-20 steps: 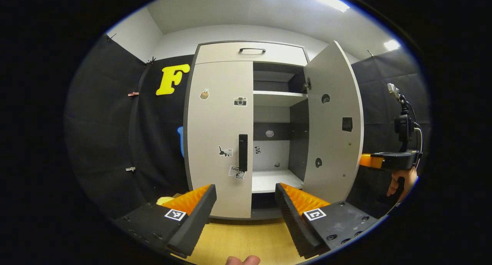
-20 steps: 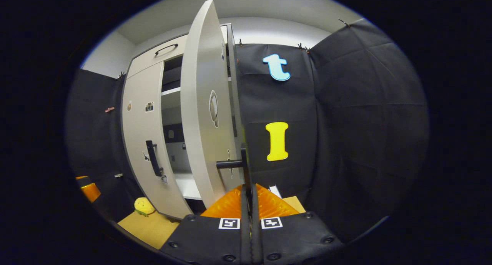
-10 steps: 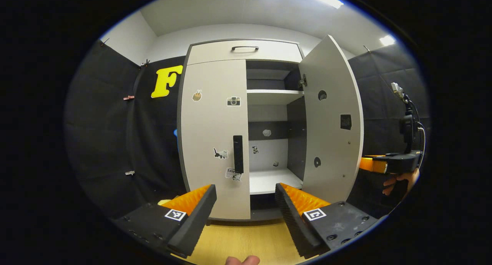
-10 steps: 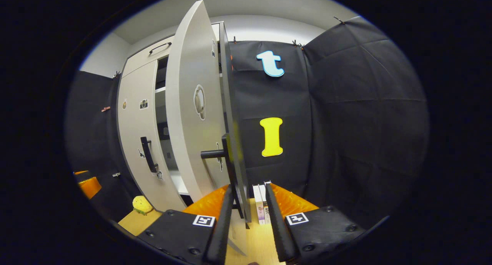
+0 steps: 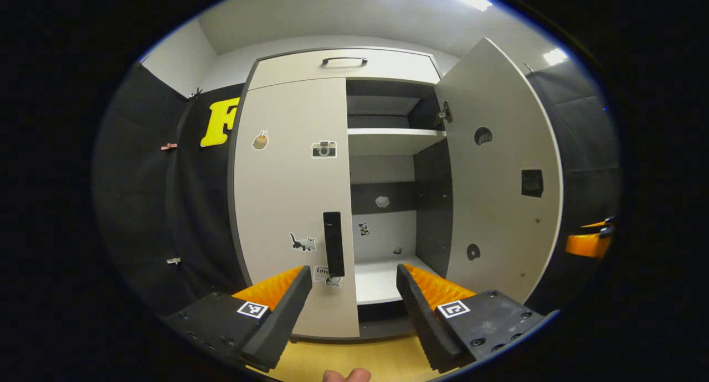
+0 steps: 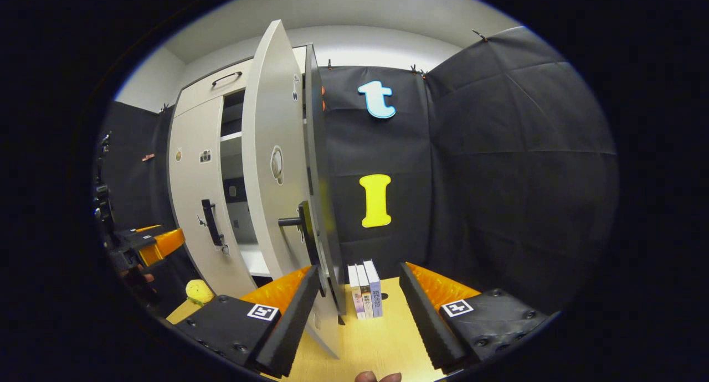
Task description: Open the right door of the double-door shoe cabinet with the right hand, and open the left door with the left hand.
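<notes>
One door down, one to go. On the left, the closed pale-grey left door (image 5: 291,205) with its black bar handle (image 5: 333,243) now sits nearer the left gripper (image 5: 350,304), fingers spread, empty. Further right, the right gripper (image 6: 359,315) has let go of the swung-open pale-grey right door (image 6: 271,166); jaws apart.

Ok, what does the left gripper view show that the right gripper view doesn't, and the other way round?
Left gripper view: the open right door's inner face and its hinge. Right gripper view: that door's outer handle, three books standing on the floor beside the cabinet, and a yellow soft toy. Both: the closed left door with its black handle, and the top drawer.
</notes>
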Demonstrator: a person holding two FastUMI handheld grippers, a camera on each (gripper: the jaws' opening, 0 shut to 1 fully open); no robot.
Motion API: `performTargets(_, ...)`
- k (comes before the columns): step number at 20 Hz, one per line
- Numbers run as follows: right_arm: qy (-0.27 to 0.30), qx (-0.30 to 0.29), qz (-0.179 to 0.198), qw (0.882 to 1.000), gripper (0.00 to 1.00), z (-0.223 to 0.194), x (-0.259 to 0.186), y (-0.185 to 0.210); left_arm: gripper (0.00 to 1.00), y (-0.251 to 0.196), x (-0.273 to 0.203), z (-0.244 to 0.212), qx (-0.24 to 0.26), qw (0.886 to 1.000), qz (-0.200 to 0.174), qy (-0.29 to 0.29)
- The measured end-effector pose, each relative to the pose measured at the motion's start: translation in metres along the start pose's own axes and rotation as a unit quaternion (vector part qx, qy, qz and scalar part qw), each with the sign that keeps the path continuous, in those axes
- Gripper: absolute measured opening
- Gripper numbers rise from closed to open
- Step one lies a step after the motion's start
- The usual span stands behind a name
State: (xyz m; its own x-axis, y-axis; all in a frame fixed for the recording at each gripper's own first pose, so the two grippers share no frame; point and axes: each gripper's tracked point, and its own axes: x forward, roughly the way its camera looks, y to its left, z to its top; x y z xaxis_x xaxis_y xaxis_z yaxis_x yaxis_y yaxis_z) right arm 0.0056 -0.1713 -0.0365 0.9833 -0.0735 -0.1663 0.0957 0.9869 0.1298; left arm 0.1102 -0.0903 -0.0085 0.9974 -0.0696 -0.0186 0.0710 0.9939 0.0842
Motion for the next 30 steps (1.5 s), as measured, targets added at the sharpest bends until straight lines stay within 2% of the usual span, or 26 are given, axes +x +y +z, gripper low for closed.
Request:
performTargets(2,0.000,0.005,-0.003,1.000,0.92,0.000,-0.008,-0.001,0.93,0.001,0.024,-0.004,-0.001,1.000,0.001,0.002)
performTargets(3,-0.003,0.003,-0.004,1.000,0.93,0.002,-0.012,-0.001,0.95,0.003,0.035,-0.007,-0.004,1.000,0.002,0.004)
performTargets(8,-0.008,-0.013,-0.006,1.000,0.93,0.002,-0.017,0.000,0.95,0.021,0.094,-0.015,0.003,1.000,0.029,0.004)
performTargets(12,-0.006,-0.011,-0.003,1.000,0.94,0.002,-0.018,0.000,0.90,0.035,0.136,-0.029,0.002,0.999,0.040,0.018)
performTargets(17,-0.004,-0.013,-0.005,1.000,0.93,0.003,-0.019,-0.005,0.64,0.047,0.167,-0.033,-0.005,0.999,0.046,0.019)
performTargets(20,-0.004,-0.013,-0.008,1.000,0.94,0.004,-0.020,-0.008,0.54,0.042,0.172,-0.033,-0.009,0.999,0.033,0.022)
performTargets(21,-0.005,-0.012,-0.010,1.000,0.94,0.005,-0.021,-0.008,0.47,0.042,0.177,-0.036,-0.008,0.999,0.032,0.022)
performTargets(24,-0.008,-0.008,-0.011,1.000,0.94,0.008,-0.023,-0.008,0.37,0.043,0.175,-0.038,-0.005,0.999,0.034,0.017)
performTargets(26,-0.008,-0.009,-0.012,1.000,0.94,0.008,-0.026,-0.007,0.36,0.043,0.176,-0.040,-0.020,0.999,0.035,0.018)
performTargets(29,-0.009,-0.008,-0.010,1.000,0.94,0.010,-0.033,-0.002,0.33,0.042,0.175,-0.042,0.002,0.999,0.036,0.030)
performTargets(30,-0.009,-0.008,-0.008,1.000,0.98,0.011,-0.036,0.002,0.31,0.042,0.175,-0.042,-0.001,0.999,0.033,0.029)
